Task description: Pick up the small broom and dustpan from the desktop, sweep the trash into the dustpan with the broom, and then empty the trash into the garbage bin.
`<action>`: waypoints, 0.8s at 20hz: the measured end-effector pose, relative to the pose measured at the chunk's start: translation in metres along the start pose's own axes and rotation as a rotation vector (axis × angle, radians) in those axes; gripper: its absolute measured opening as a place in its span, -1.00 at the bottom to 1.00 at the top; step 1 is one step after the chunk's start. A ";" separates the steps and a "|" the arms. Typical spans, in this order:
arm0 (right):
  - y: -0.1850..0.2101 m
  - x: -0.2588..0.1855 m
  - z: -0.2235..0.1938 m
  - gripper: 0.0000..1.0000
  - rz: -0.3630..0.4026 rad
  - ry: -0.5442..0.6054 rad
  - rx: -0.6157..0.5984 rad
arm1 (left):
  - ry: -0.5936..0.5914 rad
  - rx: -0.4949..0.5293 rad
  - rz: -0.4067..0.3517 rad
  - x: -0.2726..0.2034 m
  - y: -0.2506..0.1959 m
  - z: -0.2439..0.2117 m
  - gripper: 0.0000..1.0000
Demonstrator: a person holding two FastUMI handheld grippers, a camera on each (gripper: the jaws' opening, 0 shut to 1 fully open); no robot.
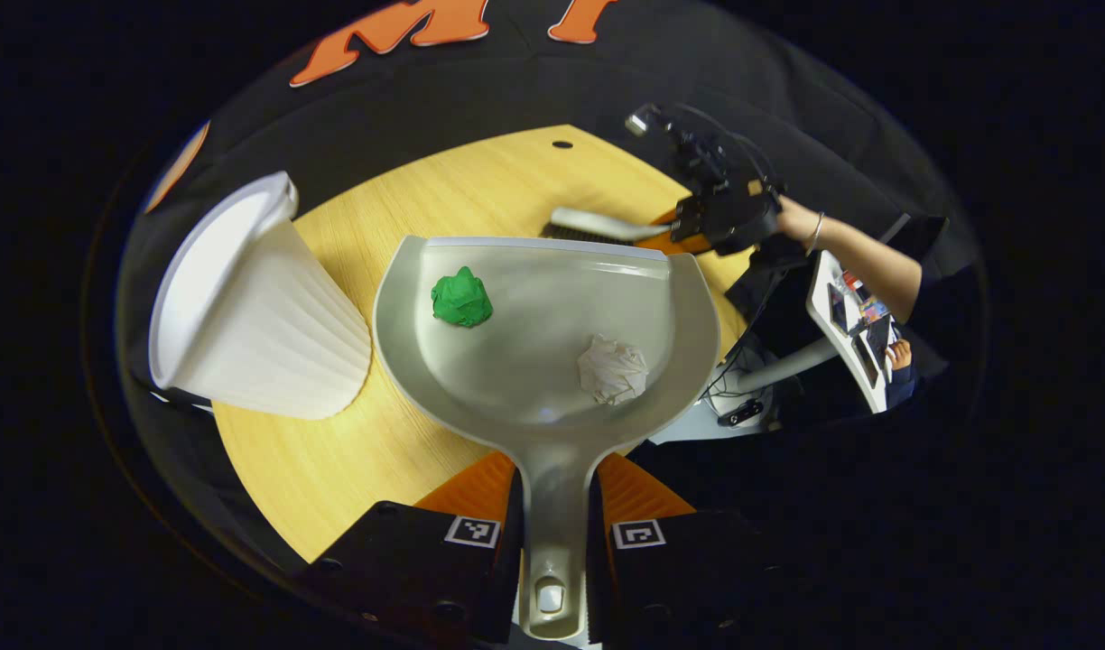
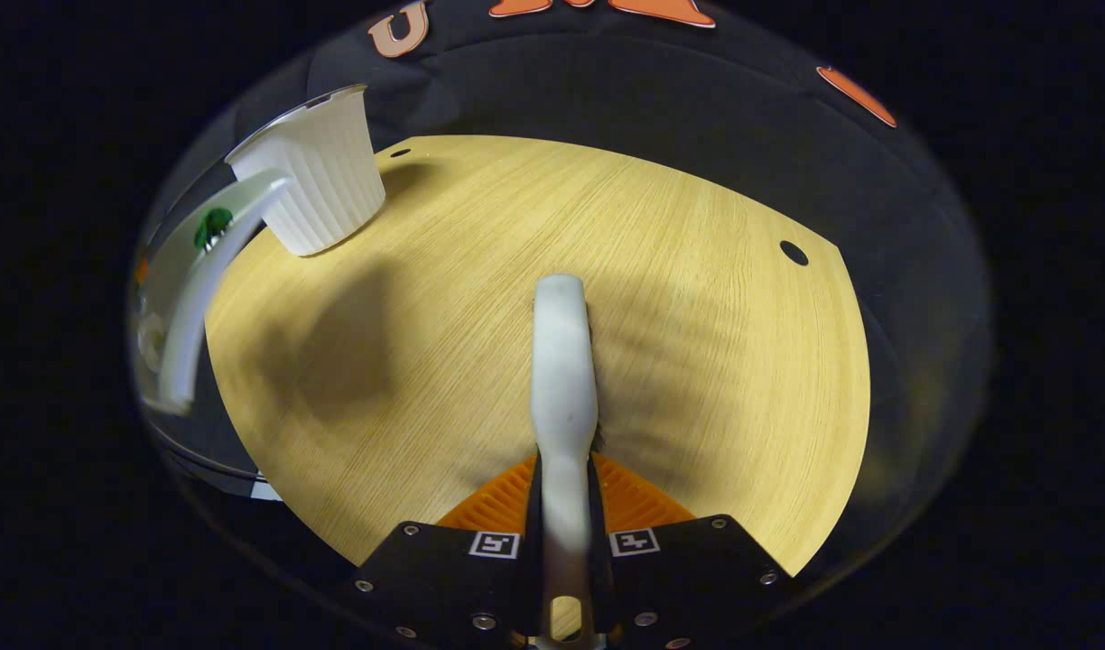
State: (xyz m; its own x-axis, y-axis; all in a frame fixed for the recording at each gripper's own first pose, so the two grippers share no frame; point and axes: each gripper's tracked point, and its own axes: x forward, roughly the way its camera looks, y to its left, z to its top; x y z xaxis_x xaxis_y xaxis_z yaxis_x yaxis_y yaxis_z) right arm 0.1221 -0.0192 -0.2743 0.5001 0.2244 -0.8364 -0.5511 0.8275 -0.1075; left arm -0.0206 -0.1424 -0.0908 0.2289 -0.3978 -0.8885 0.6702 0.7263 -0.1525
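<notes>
Fingers of the left gripper (image 1: 552, 533) clamp the dustpan (image 1: 539, 334) handle, green wad (image 1: 462, 298) and white wad (image 1: 613, 368) ahead in its tray, so tipping slowly over the ribbed bin (image 1: 255, 316) beside seems wise, while the right gripper (image 2: 566, 542) pinches the broom (image 2: 563, 361) aside.

Grey dustpan (image 1: 534, 334), handle clamped between the left tool's (image 1: 552, 533) fingers, pan facing up — a green paper ball (image 1: 461, 298) and a white crumpled wad (image 1: 613, 368) lie inside. White ribbed garbage bin (image 1: 246, 316) stands just left of it. Small broom (image 2: 563, 379) extends forward from the right tool (image 2: 566, 542), over the desk (image 2: 697, 361).
</notes>
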 end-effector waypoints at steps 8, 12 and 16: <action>0.036 -0.009 -0.016 -0.57 0.016 0.021 0.027 | -0.101 -0.033 0.002 -0.100 0.034 0.071 -0.38; 0.042 -0.008 -0.014 -0.57 0.007 0.028 0.019 | -0.097 -0.101 0.112 -0.128 0.113 0.080 -0.38; 0.044 -0.006 -0.014 -0.57 0.009 0.040 0.020 | -0.046 -0.111 0.259 -0.157 0.208 0.077 -0.38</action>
State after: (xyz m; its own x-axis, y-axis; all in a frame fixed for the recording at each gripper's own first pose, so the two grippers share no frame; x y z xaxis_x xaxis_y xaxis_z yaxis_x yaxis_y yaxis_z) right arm 0.0859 0.0083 -0.2820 0.4678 0.2108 -0.8583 -0.5413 0.8361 -0.0896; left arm 0.1371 0.0275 0.0508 0.4161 -0.2145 -0.8837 0.5046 0.8629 0.0281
